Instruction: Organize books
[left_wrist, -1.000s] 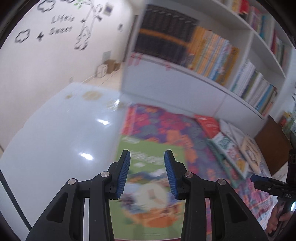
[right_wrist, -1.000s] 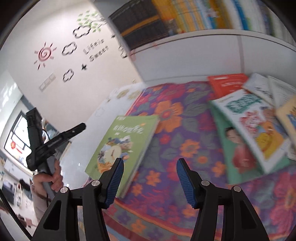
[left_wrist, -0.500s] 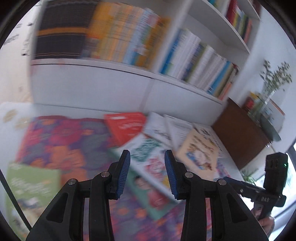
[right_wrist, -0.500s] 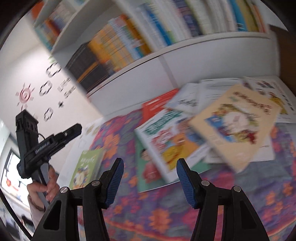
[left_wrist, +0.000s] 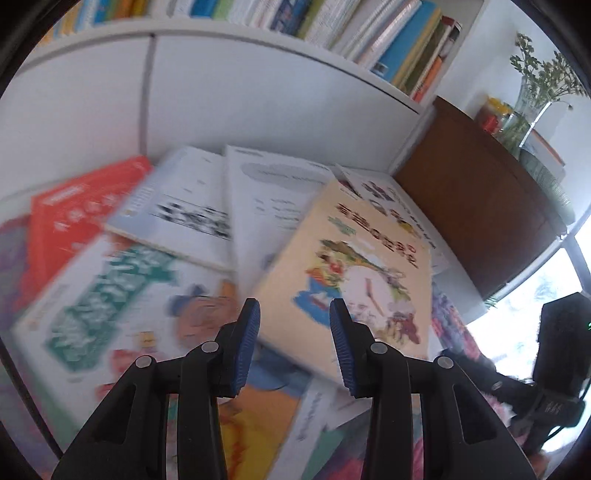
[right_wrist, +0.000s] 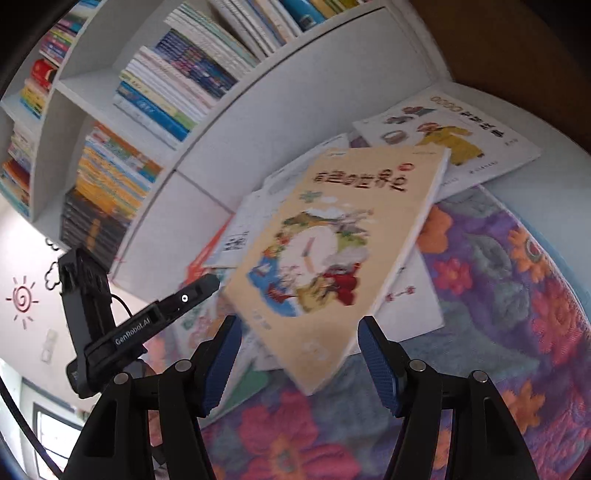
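Both claws have swung away from the green book they faced a second ago and now hang over the heap of books at the foot of the bookshelf (left_wrist: 258, 92).

From the left claw's camera, going left to right: a red book (left_wrist: 74, 206) lies at the far left edge of the heap, a white book with green lettering (left_wrist: 103, 295) overlaps it, and two pale books (left_wrist: 184, 206) lie behind. Next comes the cream picture book (left_wrist: 354, 266), resting on top of the others and tilted. The left claw (left_wrist: 293, 345) hovers above this book's near edge, fingers a narrow gap apart with nothing between them. A brown cabinet (left_wrist: 480, 206) stands at the right, with a vase of greenery (left_wrist: 535, 85) on it.

From the right camera, the right claw (right_wrist: 299, 360) hangs over the same cream book (right_wrist: 332, 251), its jaws opening and clamping nothing. All the books lie on a flowered cloth (right_wrist: 517, 295) over the white counter (right_wrist: 554, 162).
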